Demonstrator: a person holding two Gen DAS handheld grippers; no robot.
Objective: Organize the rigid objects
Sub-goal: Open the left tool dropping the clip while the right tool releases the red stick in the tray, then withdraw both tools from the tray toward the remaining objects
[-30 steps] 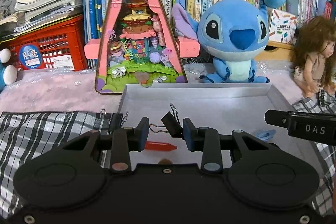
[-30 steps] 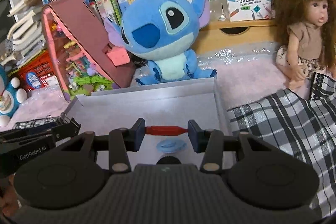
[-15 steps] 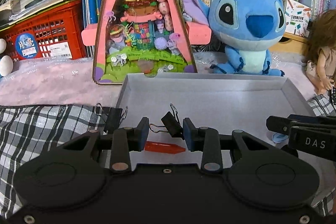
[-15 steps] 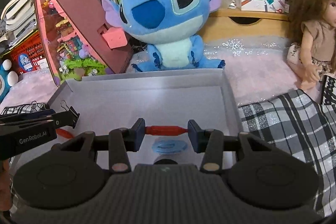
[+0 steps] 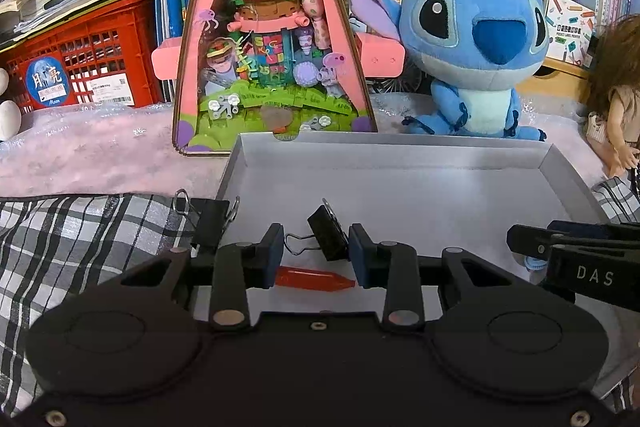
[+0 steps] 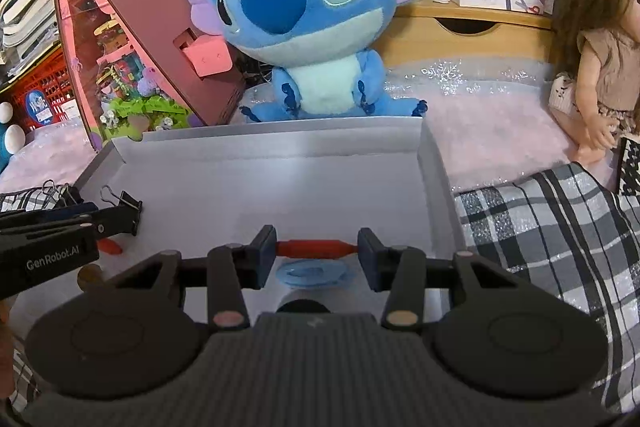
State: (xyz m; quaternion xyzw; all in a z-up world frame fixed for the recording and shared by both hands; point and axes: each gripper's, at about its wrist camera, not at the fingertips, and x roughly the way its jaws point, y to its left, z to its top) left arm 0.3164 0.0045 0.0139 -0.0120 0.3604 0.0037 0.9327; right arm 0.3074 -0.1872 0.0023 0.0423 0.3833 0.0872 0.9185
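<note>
Both grippers hold small items over the grey tray, ready to set them down.

The left gripper (image 5: pixel 312 255) has its jaws closed on a black binder clip (image 5: pixel 327 233), a folded metal body with wire loop handles, over the tray's near left corner. The right gripper (image 6: pixel 317 254) has its jaws clamped end to end on a slim red crayon-like stick (image 6: pixel 316 248) over the near middle. On the tray (image 5: pixel 400 163), a shallow matte cardboard box lid with upright walls, lie a second red stick (image 5: pixel 316 278), waxy and tapered, and a flat blue disc (image 6: pixel 314 273). Another binder clip (image 5: pixel 208 223) sits at the tray's left edge on the plaid cloth (image 5: pixel 80 239). The step looks like depositing; next, each gripper likely needs lowering close to the tray floor before release, so the rigid pieces neither bounce nor roll.
</note>
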